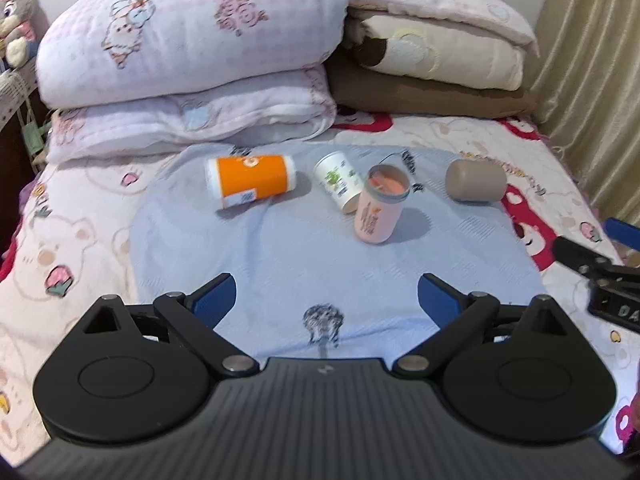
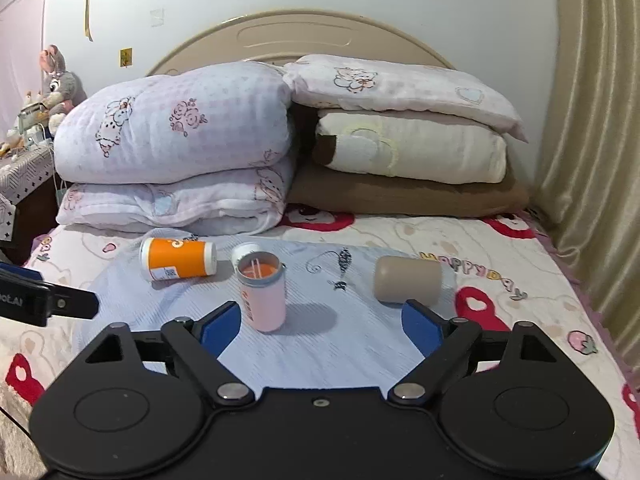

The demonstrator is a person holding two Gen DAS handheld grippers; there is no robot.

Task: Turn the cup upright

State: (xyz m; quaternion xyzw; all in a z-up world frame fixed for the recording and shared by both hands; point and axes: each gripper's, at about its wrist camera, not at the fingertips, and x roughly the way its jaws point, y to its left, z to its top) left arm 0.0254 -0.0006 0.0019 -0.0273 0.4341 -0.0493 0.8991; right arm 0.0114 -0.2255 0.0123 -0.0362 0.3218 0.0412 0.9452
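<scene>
A pink cup (image 1: 378, 208) stands upright on the pale blue cloth (image 1: 280, 248), its open mouth up; it also shows in the right wrist view (image 2: 264, 292). An orange cup (image 1: 250, 180) (image 2: 178, 260) lies on its side to the left. A white cup with green print (image 1: 338, 182) (image 2: 246, 250) lies behind the pink one. A tan cup (image 1: 476, 181) (image 2: 407, 279) lies on its side to the right. My left gripper (image 1: 326, 298) is open and empty, short of the cups. My right gripper (image 2: 322, 330) is open and empty, just in front of the pink cup.
Folded quilts (image 2: 176, 148) and pillows (image 2: 404, 120) are stacked at the bed's head. A curtain (image 2: 592, 140) hangs at the right. A bedside table with plush toys (image 2: 52, 84) stands at the left. The other gripper shows at each view's edge (image 1: 600, 276) (image 2: 44, 300).
</scene>
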